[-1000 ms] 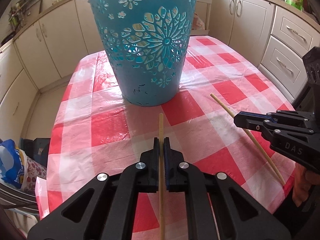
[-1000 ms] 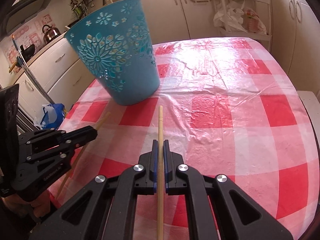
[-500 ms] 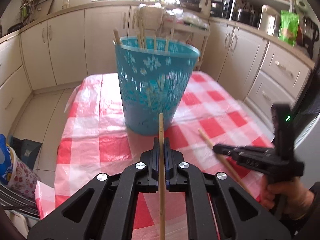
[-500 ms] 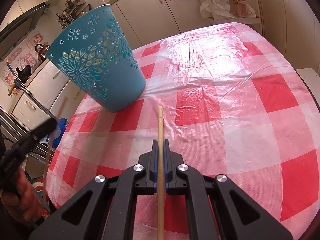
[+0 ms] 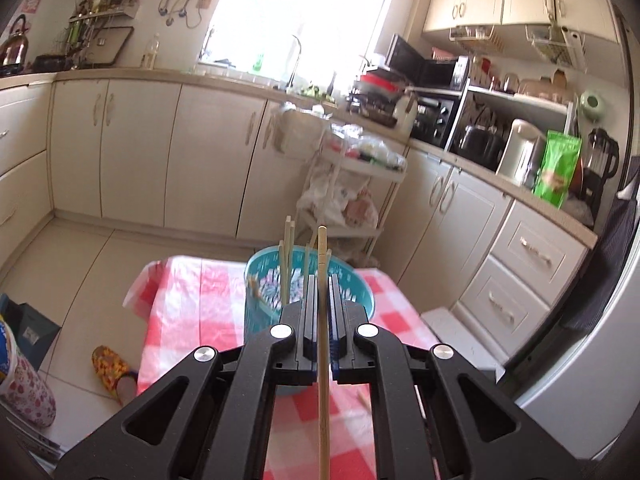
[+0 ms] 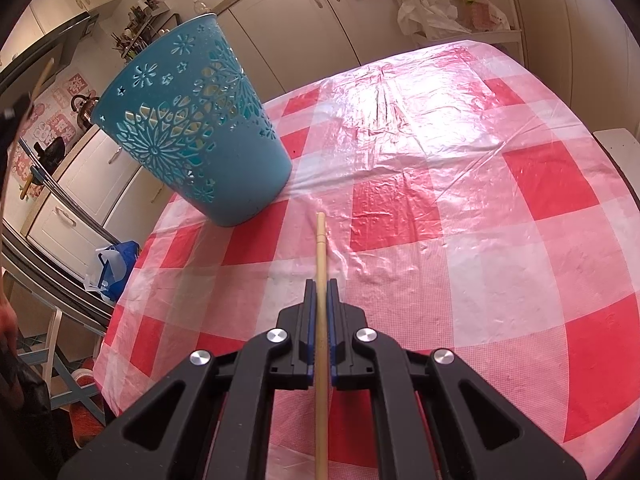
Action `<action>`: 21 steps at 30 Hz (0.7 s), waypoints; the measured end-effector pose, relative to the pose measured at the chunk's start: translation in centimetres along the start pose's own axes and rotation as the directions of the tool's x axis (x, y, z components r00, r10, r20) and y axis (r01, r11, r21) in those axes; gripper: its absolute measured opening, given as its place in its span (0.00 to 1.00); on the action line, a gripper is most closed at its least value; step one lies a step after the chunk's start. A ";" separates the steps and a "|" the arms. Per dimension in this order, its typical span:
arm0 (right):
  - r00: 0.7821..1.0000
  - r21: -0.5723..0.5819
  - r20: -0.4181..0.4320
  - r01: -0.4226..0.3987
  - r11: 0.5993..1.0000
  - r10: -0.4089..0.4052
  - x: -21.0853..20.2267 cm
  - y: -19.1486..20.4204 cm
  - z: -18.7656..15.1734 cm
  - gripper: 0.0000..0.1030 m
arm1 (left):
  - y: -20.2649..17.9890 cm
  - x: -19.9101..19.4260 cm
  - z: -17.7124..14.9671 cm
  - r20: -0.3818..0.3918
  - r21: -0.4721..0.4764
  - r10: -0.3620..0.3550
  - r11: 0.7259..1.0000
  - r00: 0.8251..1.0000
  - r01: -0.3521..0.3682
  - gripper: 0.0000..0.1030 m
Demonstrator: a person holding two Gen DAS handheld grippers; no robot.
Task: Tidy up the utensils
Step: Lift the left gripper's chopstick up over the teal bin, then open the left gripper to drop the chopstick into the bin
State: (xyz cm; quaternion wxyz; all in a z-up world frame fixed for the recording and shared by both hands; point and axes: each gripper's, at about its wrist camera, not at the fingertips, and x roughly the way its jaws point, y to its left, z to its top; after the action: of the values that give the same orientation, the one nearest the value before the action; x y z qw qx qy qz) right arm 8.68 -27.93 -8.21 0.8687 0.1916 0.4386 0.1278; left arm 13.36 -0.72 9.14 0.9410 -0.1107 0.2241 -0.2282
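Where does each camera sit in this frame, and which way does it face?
Left wrist: on the left tongs, raised, facing the kitchen counters across the teal basket; its tongs pinch a chopstick.
Right wrist: on the right tongs, angled down at the checkered tablecloth; its tongs pinch a second chopstick; part of a hand shows at the left edge.
Shared: the basket and the tablecloth.

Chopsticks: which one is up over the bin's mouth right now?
The chopstick clamped in the left gripper; its tip shows above the blue bin's rim. The right gripper's chopstick sits low over the tablecloth.
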 end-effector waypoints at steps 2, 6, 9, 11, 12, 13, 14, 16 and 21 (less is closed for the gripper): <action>1.000 0.002 0.000 -0.003 1.000 0.003 0.0 -0.1 0.0 0.06 | -0.2 0.3 1.2 0.026 -0.004 -0.003 1.000 1.000 0.003 0.04; 1.000 0.007 0.000 -0.007 1.000 0.007 -0.1 -0.2 0.1 0.06 | -0.7 1.7 3.9 0.083 -0.017 -0.006 1.000 0.997 0.008 0.04; 1.000 0.012 -0.001 -0.014 1.000 0.014 0.0 -0.2 0.1 0.06 | -1.1 2.7 5.4 0.124 -0.027 0.003 1.000 0.992 0.001 0.04; 1.000 0.017 -0.001 -0.019 1.000 0.019 0.0 -0.3 0.1 0.06 | -1.1 3.8 6.3 0.152 -0.044 0.017 0.999 0.988 -0.011 0.04; 1.000 0.019 -0.001 -0.021 1.000 0.021 0.0 -0.3 0.1 0.06 | -1.0 4.4 6.7 0.166 -0.054 0.024 0.998 0.986 -0.015 0.04; 1.000 0.021 -0.001 -0.023 1.000 0.023 0.0 -0.4 0.1 0.06 | -1.0 5.0 7.0 0.180 -0.063 0.036 0.998 0.983 -0.025 0.04; 1.000 0.022 -0.001 -0.024 0.999 0.024 0.0 -0.4 0.1 0.06 | -1.0 5.6 7.1 0.190 -0.070 0.045 0.997 0.981 -0.032 0.04; 1.000 0.023 -0.001 -0.025 0.999 0.025 0.0 -0.4 0.1 0.06 | -1.0 6.9 7.3 0.206 -0.082 0.067 0.995 0.976 -0.051 0.04; 0.999 0.032 -0.001 -0.036 0.999 0.036 0.0 -0.5 0.1 0.06 | -1.1 9.4 6.8 0.247 -0.099 0.143 0.988 0.958 -0.121 0.04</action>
State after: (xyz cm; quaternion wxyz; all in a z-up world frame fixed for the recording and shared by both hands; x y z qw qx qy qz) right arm 8.80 -28.42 -8.36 0.8627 0.2131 0.4379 0.1364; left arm 23.62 -5.50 11.91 0.9696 -0.1626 0.1182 -0.1394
